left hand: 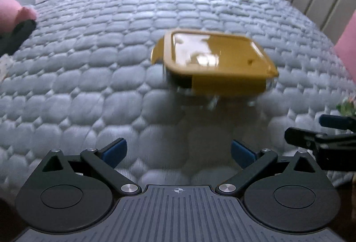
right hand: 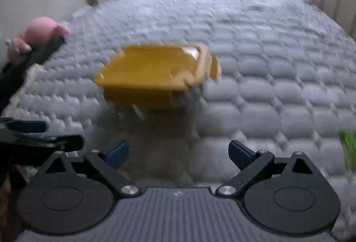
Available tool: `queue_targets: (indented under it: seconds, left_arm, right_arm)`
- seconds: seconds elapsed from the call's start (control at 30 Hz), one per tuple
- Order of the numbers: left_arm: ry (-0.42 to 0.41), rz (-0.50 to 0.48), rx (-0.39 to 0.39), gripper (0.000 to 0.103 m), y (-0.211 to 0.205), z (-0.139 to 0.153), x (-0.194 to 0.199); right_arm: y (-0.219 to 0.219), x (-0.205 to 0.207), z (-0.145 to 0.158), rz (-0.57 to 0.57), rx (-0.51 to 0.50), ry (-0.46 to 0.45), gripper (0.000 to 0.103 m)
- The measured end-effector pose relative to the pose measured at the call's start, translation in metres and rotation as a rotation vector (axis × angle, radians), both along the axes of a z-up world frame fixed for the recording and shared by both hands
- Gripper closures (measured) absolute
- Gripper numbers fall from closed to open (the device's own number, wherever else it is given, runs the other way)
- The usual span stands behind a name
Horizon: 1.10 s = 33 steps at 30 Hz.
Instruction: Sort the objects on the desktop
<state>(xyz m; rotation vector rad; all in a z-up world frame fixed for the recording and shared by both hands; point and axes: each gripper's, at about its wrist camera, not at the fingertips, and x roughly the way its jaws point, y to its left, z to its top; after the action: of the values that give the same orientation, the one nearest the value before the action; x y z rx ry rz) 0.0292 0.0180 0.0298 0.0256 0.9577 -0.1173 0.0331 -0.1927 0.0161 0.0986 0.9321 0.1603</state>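
Left wrist view: left gripper spread wide, nothing between its blue pads. Right gripper likewise released and empty. Ahead of both, apart from the fingers, a clear container with yellow lid sits closed on the grey quilted bedspread. Pink plush toy lies near the left edge. Frames motion-blurred.

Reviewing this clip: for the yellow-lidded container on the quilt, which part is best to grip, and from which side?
Probably the yellow-lidded container is best gripped across its lid edges, coming from above and the near side. The lid is flat and lies level on the quilted cover, with its long front flap facing the open left gripper. The body below looks clear and blurred, so the lid rim seems the surer hold.
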Motion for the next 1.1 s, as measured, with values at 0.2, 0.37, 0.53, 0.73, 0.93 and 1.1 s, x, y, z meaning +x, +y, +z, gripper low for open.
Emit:
queue_targets:
  seconds: [0.2, 0.37, 0.53, 0.73, 0.93, 1.1]
  left_arm:
    - [-0.061, 0.038, 0.056, 0.0, 0.001, 0.012, -0.025]
    - [-0.086, 0.035, 0.064, 0.0, 0.002, 0.02, -0.032]
    - [-0.082, 0.053, 0.027, 0.0, 0.007, 0.019, -0.033]
    - [-0.062, 0.072, 0.006, 0.0, 0.008, 0.014, -0.029]
    - [-0.051, 0.089, -0.014, 0.0, 0.01, 0.008, -0.023]
    - [-0.053, 0.102, -0.006, 0.0, 0.008, 0.005, -0.021]
  right_arm:
    - [0.016, -0.021, 0.001, -0.081, -0.084, 0.046, 0.006]
    - [0.025, -0.029, 0.002, -0.094, -0.068, 0.052, 0.006]
    - [0.028, -0.025, 0.002, -0.091, -0.037, 0.077, 0.006]
    - [0.031, -0.022, -0.004, -0.095, -0.028, 0.094, 0.006]
    - [0.028, -0.018, -0.006, -0.112, -0.001, 0.107, 0.006]
    - [0.031, -0.016, -0.008, -0.106, 0.015, 0.103, 0.006]
